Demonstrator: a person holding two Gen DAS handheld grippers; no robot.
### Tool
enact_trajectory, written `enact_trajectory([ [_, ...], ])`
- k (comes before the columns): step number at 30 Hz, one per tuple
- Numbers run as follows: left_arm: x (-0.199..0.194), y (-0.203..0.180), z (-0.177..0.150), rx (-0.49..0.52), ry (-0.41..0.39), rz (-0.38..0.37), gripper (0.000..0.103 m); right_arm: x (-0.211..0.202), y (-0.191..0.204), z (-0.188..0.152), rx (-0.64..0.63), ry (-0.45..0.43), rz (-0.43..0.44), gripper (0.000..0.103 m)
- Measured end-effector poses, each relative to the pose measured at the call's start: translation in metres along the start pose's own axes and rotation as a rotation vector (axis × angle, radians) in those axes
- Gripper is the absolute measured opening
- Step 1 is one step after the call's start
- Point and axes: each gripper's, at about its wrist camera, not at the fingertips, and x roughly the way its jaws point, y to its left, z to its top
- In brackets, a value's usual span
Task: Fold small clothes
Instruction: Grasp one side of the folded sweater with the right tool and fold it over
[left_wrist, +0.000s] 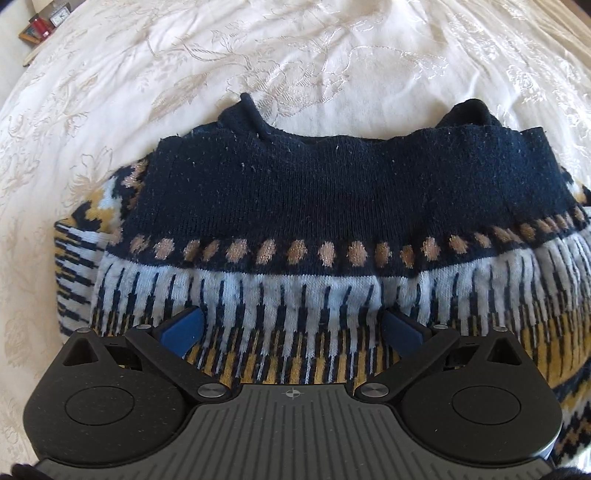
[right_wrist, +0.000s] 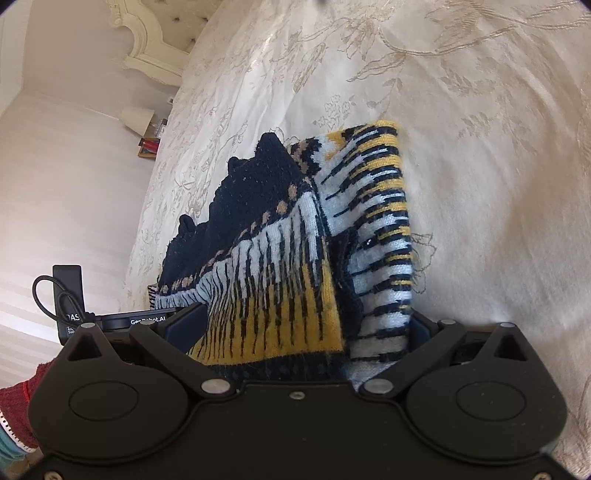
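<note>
Both our grippers, left (left_wrist: 293, 328) and right (right_wrist: 303, 325), spread wide over the sweater (left_wrist: 295, 206) on the bedspread (left_wrist: 295, 55); grip unclear. Bulky folds may spring open.

left gripper (left_wrist: 293, 328): jaws spread wide, blue pads on the knit, nothing pinched | right gripper (right_wrist: 303, 325): jaws spread wide, fabric lying between them, not clamped | right view, lower left: a red knit sleeve (right_wrist: 18, 410) at the frame edge
</note>
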Motion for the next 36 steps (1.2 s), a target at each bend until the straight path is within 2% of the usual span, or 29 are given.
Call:
enact_trajectory([
  [8,0.006,0.006,-0.001,-0.016,-0.013,-0.014,0.103,0.007,-0.002,0.009,0.041,0.015,0.055,0.103],
  [14,0.001,0.006,-0.007,-0.024,-0.027,-0.016,0.103,0.012,0.007,0.013,0.029,0.049,0.037,0.103],
  [15,0.001,0.006,-0.008,-0.025,-0.027,-0.018,0.103,0.012,0.01,0.013,0.02,0.057,0.024,0.1],
  [17,-0.001,0.009,-0.009,-0.028,-0.024,-0.027,0.103,0.014,0.019,0.012,-0.001,0.075,-0.034,0.078],
  [18,-0.002,0.011,-0.009,-0.032,-0.023,-0.032,0.103,0.014,0.023,0.012,-0.016,0.082,-0.084,0.057],
  [19,-0.006,0.015,-0.009,-0.038,-0.024,-0.039,0.103,0.014,0.027,0.012,-0.027,0.088,-0.122,0.041],
  [26,-0.047,0.044,-0.036,-0.077,-0.096,-0.098,0.1,0.009,0.074,0.011,-0.105,0.065,-0.252,0.034],
  [30,-0.071,0.07,-0.066,-0.082,-0.14,-0.111,0.1,0.007,0.104,0.01,-0.131,0.047,-0.268,0.033],
  [36,-0.091,0.118,-0.104,-0.175,-0.144,-0.127,0.1,0.018,0.159,0.002,-0.188,0.05,-0.278,0.031],
])
